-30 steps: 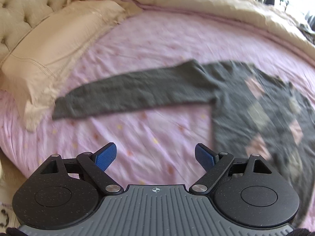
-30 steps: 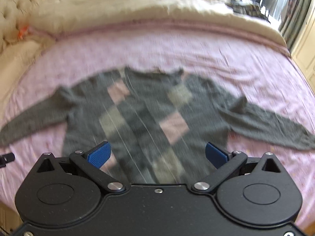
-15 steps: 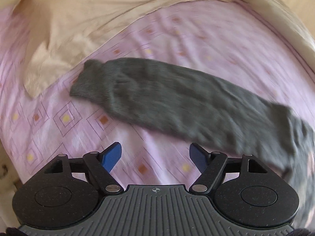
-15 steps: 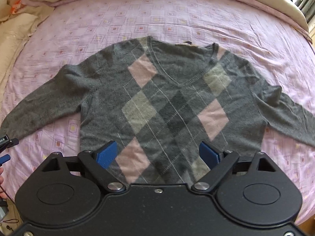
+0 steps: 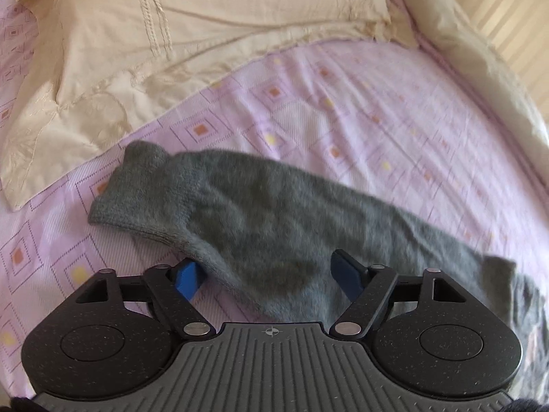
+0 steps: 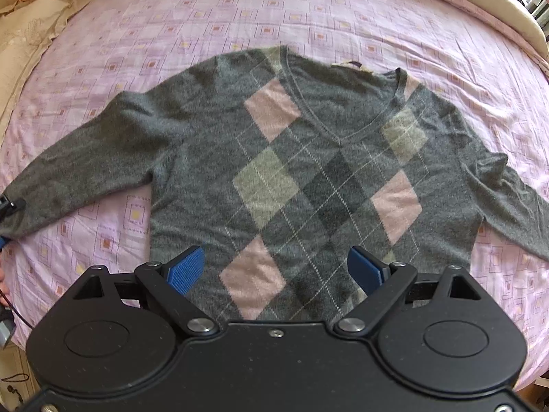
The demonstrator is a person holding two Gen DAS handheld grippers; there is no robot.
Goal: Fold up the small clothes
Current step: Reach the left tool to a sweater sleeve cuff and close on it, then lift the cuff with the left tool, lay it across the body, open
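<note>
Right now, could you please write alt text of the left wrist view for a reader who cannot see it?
An open hand-held gripper straddles a grey sweater sleeve lying flat on a pink patterned bedsheet. The sleeve's cuff points left, towards a cream pillow behind it.

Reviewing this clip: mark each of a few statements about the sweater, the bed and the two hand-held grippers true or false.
1. The sweater lies front up with both sleeves spread. True.
2. The left hand-held gripper is shut on the cuff. False: it is open, straddling the sleeve.
3. The right hand-held gripper is open near the hem. True.
4. The sheet is plain white. False: pink with squares.
5. A cream pillow lies beyond the cuff. True.
</note>
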